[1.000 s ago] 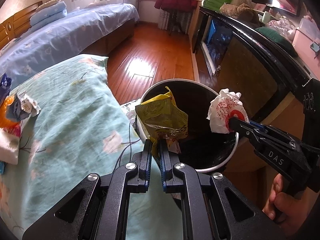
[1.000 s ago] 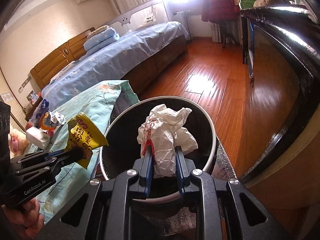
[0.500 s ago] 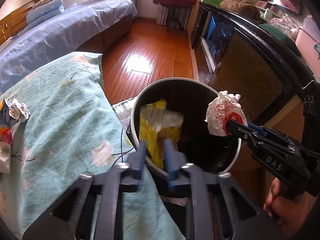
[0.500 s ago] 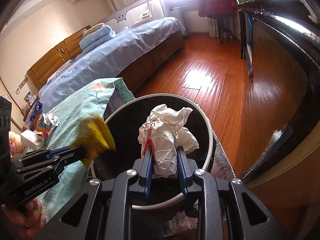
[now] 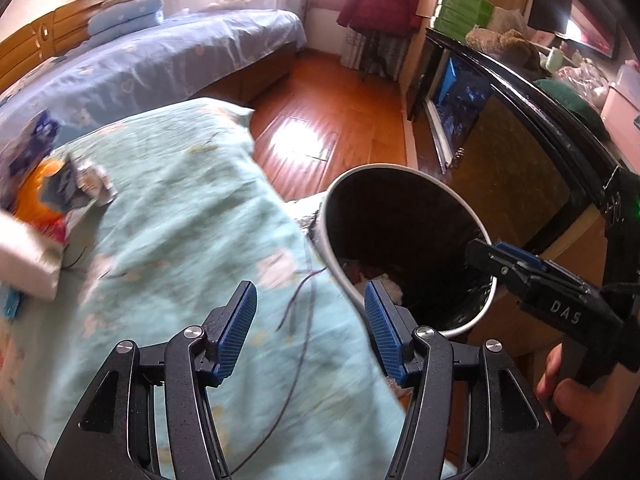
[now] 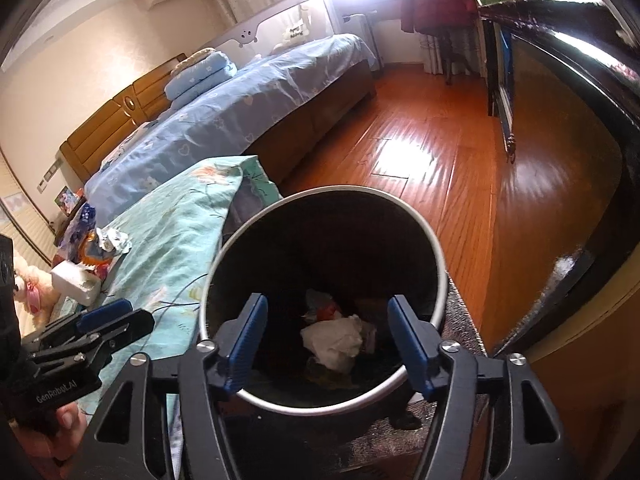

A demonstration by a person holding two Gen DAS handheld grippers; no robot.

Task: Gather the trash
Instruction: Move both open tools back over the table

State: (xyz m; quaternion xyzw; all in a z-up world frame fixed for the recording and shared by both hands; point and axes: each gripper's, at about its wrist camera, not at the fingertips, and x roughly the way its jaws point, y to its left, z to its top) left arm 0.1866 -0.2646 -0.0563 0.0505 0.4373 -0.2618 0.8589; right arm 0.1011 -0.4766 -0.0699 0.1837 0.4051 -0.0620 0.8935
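A round bin [image 6: 320,191] with a white rim and a black liner stands beside the bed. Crumpled white paper [image 6: 336,340] lies at its bottom among other scraps. My right gripper [image 6: 327,305] hangs over the bin, its jaws opening, with nothing between them. My left gripper [image 5: 310,294] is over the teal quilt [image 5: 180,240] just left of the bin's rim [image 5: 400,168]; its jaws are opening too and hold nothing. On the quilt's far left lies a pile of trash [image 5: 60,188]: an orange wrapper, crumpled foil and a blue packet.
A white box [image 6: 76,282] sits by the trash pile, a plush toy [image 6: 28,292] beyond it. A dark glossy cabinet [image 6: 580,128] runs along the right of the bin. A blue bed [image 6: 240,120] and wooden floor [image 6: 420,152] lie behind.
Both grippers opened. The yellow wrapper left my left gripper and the white paper left my right one; the paper now lies in the bin. My left gripper swung left over the quilt.
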